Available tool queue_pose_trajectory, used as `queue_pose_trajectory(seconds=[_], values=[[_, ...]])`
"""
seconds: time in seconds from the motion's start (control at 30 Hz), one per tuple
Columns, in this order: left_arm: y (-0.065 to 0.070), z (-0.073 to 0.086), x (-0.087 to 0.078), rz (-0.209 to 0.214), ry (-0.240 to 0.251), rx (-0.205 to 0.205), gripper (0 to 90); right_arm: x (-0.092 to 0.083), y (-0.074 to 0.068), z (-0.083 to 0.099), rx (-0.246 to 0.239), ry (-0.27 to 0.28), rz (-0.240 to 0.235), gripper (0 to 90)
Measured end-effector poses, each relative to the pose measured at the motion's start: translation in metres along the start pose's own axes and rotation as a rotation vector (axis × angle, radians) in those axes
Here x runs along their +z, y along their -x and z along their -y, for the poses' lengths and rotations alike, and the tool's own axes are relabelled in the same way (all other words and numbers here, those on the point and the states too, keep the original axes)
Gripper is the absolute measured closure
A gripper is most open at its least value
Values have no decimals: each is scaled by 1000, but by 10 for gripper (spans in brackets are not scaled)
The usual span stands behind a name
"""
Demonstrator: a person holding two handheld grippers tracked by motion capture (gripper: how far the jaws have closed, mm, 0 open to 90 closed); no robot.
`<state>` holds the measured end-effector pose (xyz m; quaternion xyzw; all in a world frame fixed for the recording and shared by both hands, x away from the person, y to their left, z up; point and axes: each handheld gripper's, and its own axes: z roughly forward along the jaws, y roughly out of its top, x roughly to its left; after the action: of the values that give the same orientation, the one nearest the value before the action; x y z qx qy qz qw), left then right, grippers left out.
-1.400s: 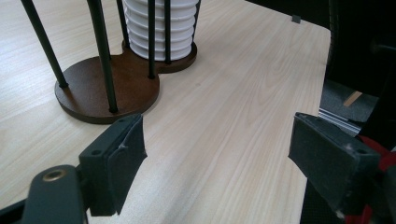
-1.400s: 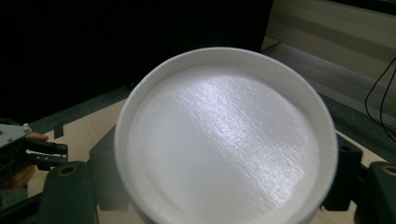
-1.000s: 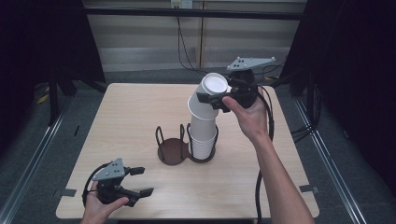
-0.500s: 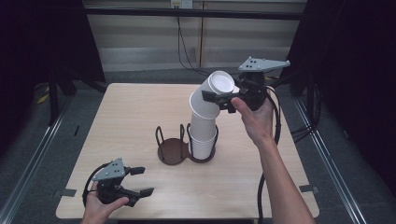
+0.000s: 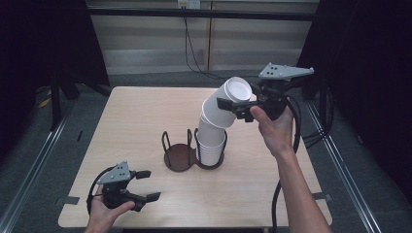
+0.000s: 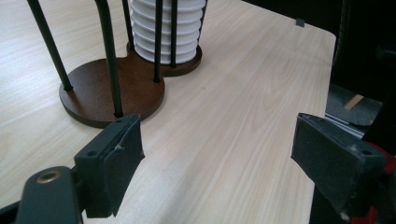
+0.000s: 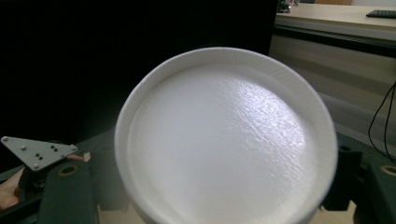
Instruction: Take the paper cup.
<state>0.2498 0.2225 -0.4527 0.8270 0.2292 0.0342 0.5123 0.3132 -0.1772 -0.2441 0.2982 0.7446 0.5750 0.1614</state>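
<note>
Right tool (image 5: 232, 108) swung right, pinching tilted cup stack (image 5: 221, 116); left tool (image 5: 145, 184) just widened, empty, near table edge (image 5: 160, 226).

White paper cups (image 5: 214, 141), upside down, stacked in right ring of dark wire holder (image 5: 180, 156), centre of frame. Upper cups (image 5: 227, 104) tilted toward upper right, flat bottom turned up, clamped at side.

white cups (image 5: 218, 116), dark brown holder base (image 5: 177, 158), pale wood table (image 5: 131, 116)
</note>
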Motion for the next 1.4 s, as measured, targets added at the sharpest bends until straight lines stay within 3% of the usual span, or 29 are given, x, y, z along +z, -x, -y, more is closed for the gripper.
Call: queue_pose_trajectory(seconds=[0.3, 0.43, 0.6, 0.77, 1.03, 1.27, 1.4], values=[[-3, -17, 8, -1, 54, -9, 161, -11, -5, 12, 4, -1, -14, 234], [2, -27, 13, 22, 68, 21, 161, -15, -7, 18, 7, -2, -19, 235], [10, -37, 9, 27, 136, 47, 164, -20, -13, 25, 0, -16, -11, 235], [16, -47, 13, 62, 148, 77, 161, -28, -22, 34, -2, -28, -17, 235], [19, -59, 26, 91, 138, 87, 161, -27, -32, 51, -1, -60, -52, 235], [21, -64, 24, 100, 193, 80, 161, -20, -34, 67, 13, -81, -77, 235], [24, -70, 26, 118, 197, 103, 159, -14, -38, 72, 14, -97, -97, 236]])
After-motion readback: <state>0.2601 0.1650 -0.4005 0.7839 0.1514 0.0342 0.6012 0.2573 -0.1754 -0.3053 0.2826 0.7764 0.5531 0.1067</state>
